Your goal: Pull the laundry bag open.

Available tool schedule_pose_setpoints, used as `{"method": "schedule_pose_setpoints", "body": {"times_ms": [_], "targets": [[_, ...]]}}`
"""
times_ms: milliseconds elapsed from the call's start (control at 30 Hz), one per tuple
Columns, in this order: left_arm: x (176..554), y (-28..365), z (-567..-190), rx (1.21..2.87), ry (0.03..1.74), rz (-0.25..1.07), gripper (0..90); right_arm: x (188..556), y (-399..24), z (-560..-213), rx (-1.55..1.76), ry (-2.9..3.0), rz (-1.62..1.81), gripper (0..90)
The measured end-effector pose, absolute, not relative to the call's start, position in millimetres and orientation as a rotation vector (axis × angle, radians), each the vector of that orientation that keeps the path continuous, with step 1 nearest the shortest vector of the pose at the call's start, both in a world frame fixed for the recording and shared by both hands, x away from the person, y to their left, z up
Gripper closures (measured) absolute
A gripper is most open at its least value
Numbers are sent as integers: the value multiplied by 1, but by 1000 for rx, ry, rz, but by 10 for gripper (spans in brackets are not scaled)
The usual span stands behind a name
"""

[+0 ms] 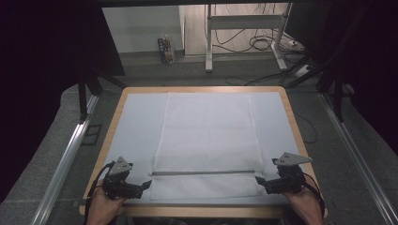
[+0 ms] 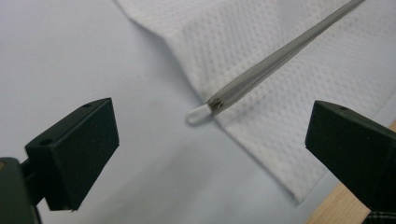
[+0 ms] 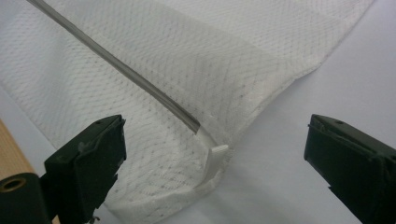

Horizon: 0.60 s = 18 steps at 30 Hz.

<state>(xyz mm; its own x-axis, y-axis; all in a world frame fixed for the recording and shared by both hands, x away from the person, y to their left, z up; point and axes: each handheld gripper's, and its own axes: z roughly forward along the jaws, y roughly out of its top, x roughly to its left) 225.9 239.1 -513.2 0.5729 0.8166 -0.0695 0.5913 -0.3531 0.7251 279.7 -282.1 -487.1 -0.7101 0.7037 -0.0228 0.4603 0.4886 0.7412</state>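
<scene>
High view: I hold my left claw [image 1: 146, 184] and my right claw [image 1: 259, 180] low over the near end of the table [image 1: 113, 123], one at each near corner of the white mesh bag [image 1: 206, 136], tips turned inward toward each other. The bag lies flat on the pale blue cover [image 1: 136, 122], spread lengthwise away from me, with its grey zipper [image 1: 202, 173] running straight across the near end between my two claws. In the left gripper view, my left claw [image 2: 210, 140] stands spread wide, its two black jaws well apart and pinching nothing; the zipper's end with its small white loop [image 2: 197, 113] lies on the cover between them, apart from both jaws, and the bag's edge [image 2: 261, 140] passes under the gap. In the right gripper view, my right claw [image 3: 215, 154] is spread just as wide and grips nothing; the other end of the zipper [image 3: 140, 79] and a small white tab [image 3: 215, 161] at the bag's rumpled corner lie between the jaws, and neither jaw touches them.
</scene>
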Motion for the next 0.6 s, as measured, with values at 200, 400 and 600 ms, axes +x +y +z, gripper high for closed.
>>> {"method": "schedule_pose_setpoints", "body": {"times_ms": [200, 400, 600], "targets": [[214, 247, -518, 2043, 1139, 459, 0, 273, -287, -489, 996, 2403, 1068, 35], [208, 252, -521, 2031, 1158, 494, 0, 269, -293, -495, 1011, 2420, 1072, 21], [208, 249, -524, 2071, 1185, 522, 0, 267, -295, -498, 1027, 2433, 1072, 12]]}}
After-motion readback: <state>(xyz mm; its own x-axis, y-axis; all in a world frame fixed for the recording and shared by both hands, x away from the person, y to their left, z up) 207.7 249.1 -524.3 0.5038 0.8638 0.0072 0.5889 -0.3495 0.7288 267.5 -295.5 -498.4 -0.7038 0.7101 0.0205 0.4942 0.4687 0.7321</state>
